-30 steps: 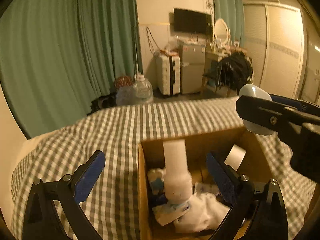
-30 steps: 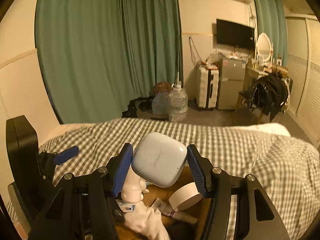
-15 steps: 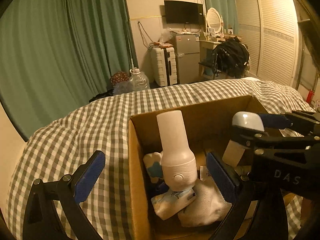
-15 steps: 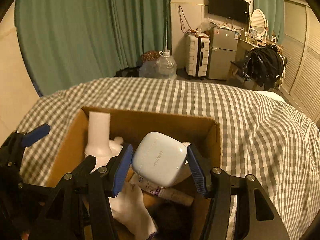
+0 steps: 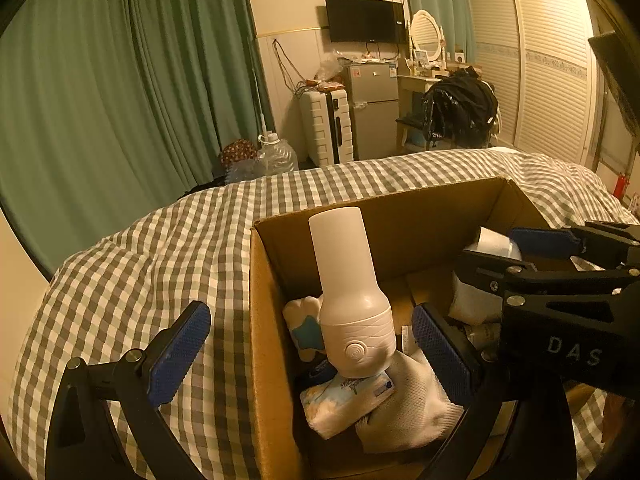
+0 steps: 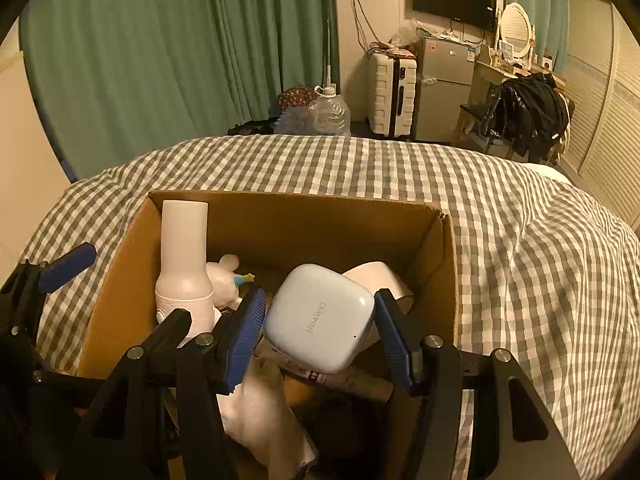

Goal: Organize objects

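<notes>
Trouble is most likely at the release: the right tongs (image 6: 320, 330) pinch a pale blue rounded earbud case with HUAWEI lettering (image 6: 318, 318) by its sides, tilted, just above the clutter inside the open brown cardboard box (image 6: 448, 272) that sits on the grey-and-white checked bed cover (image 6: 520, 240). If the pads spread from here, the smooth case could slide off the sloping white cloth (image 6: 256, 404) below it and end up wedged out of sight among the items. A sideways move to the left risks knocking the tall white plastic bottle with a ribbed base (image 6: 183, 264), which looks top-heavy and stands on soft things, not on the box floor.

The left tongs (image 5: 308, 354) are spread wide and hold nothing; one blue pad hangs outside the box's left wall, the other inside, so lowering them would strike the cardboard edge.

The left wrist view shows what the bottle rests on: a crumpled packet of tissues (image 5: 344, 400) beside a white sock-like cloth (image 5: 412, 408), and a small white toy with a blue star (image 5: 304, 330) behind. The right wrist view alone shows the case's grip and lettering, plus a white roll (image 6: 384, 278) behind it.
</notes>
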`<move>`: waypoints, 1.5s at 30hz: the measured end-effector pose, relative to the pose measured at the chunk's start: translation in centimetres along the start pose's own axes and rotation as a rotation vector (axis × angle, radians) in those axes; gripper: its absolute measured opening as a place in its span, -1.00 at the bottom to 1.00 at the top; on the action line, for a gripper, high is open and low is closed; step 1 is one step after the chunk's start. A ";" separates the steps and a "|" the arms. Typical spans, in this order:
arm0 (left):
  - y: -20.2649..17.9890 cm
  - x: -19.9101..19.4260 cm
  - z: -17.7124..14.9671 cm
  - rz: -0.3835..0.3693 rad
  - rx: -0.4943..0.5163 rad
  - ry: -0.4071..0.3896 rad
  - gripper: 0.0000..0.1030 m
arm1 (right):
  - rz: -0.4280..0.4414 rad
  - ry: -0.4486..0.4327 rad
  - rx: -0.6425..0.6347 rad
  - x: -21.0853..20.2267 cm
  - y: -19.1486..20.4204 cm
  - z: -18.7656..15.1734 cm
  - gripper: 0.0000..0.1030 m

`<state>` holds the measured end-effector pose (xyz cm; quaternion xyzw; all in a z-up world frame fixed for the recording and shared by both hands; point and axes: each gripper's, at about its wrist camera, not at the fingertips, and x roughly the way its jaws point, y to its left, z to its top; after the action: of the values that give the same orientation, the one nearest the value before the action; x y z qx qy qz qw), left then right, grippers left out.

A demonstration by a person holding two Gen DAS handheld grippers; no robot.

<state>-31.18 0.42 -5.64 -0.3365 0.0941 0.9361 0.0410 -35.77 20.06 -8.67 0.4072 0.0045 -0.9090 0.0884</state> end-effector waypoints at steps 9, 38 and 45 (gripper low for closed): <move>0.3 -0.9 0.2 -0.027 -0.036 -0.001 1.00 | 0.015 -0.025 0.041 -1.2 -0.4 0.2 0.35; 2.6 -28.4 2.6 -0.030 -0.094 -0.384 1.00 | -0.070 -0.470 -0.017 -31.6 2.4 -1.9 0.73; 2.2 -33.1 1.1 -0.009 -0.085 -0.465 1.00 | -0.080 -0.559 -0.032 -37.3 3.4 -4.3 0.87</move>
<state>-6.69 -1.95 16.63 -0.1136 0.0412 0.9913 0.0518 -7.62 22.90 16.32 0.1389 0.0103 -0.9886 0.0567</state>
